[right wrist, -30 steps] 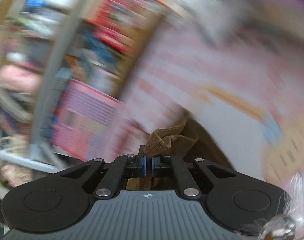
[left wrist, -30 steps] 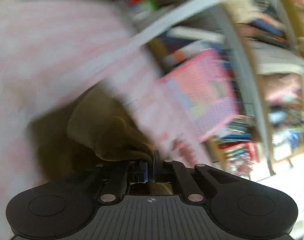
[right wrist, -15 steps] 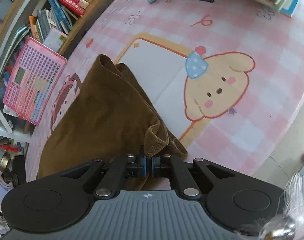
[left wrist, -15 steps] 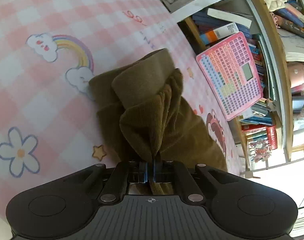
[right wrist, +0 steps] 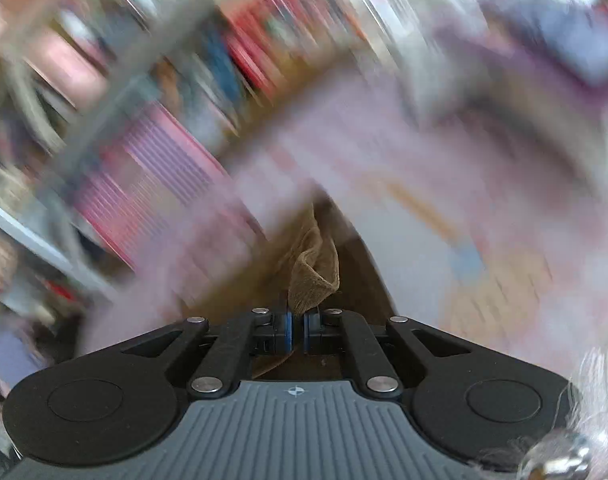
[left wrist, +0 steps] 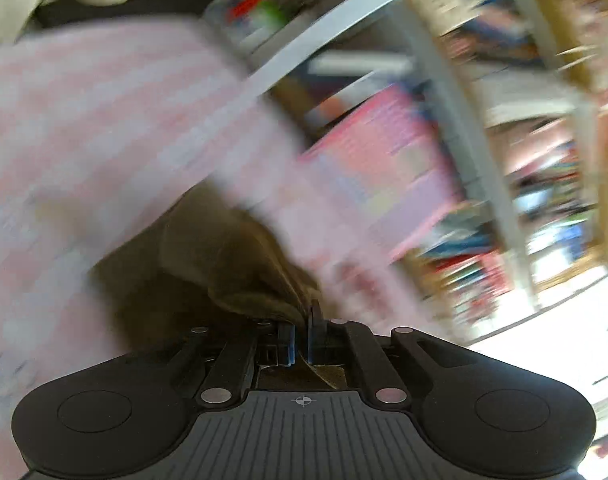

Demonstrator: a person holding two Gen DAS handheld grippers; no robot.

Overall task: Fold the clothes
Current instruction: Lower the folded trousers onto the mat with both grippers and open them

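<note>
Left wrist view, badly blurred: a pink checked tablecloth (left wrist: 104, 128) lies under brown trousers (left wrist: 208, 264). The left gripper (left wrist: 301, 336) is clamped tight on a fold of them. The right gripper (right wrist: 297, 330) pinches another bunched edge, jaws fully closed.

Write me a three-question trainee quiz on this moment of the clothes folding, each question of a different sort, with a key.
1. True or false: the left gripper is shut on the brown garment.
2. What does the right gripper hold between its fingers? A) a book B) the brown garment C) nothing
3. Fill in: the cloth under the garment is checked in white and ____.

Key: 1 true; 2 B; 3 pink.
</note>
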